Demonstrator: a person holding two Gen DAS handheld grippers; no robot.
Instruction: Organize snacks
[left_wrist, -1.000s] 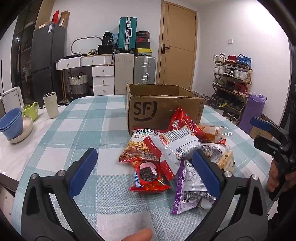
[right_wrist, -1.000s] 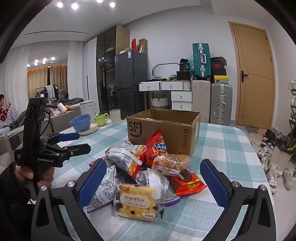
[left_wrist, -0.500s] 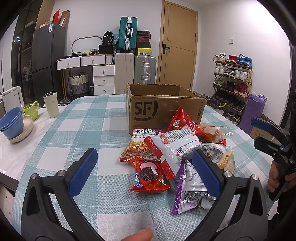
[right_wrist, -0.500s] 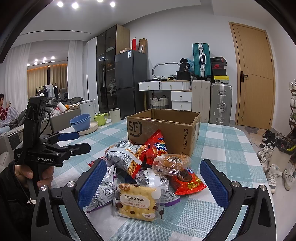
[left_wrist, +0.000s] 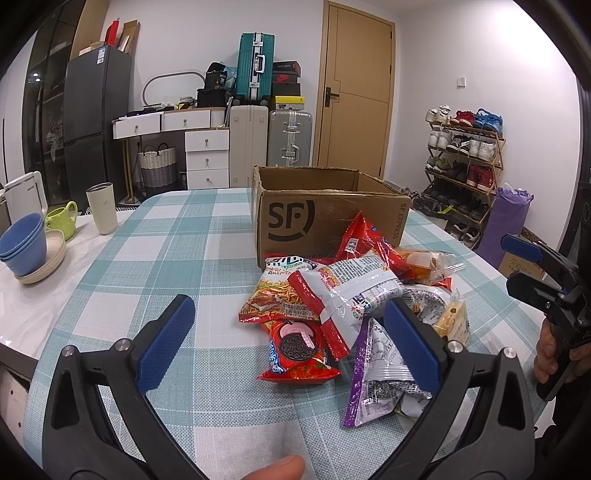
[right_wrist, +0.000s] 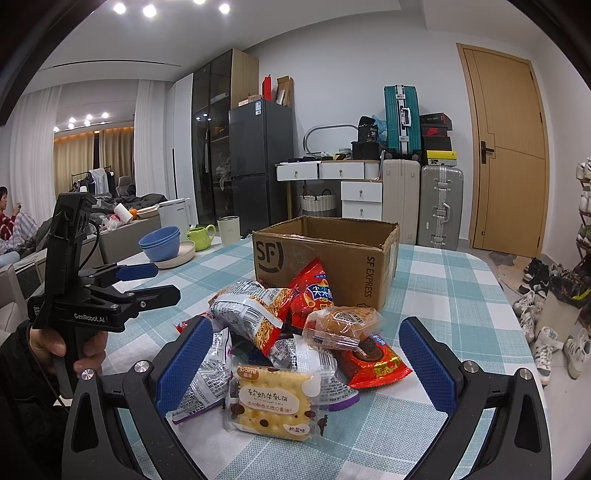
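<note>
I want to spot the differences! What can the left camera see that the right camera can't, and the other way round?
Only the left camera shows the full shoe rack and the purple bag. Only the right camera shows the ceiling lights, the curtains and a person on a sofa. Both show the cardboard box, the snack pile, the blue bowls and the green mug.

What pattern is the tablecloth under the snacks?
The tablecloth is a teal-and-white check, clearest in the left wrist view.
</note>
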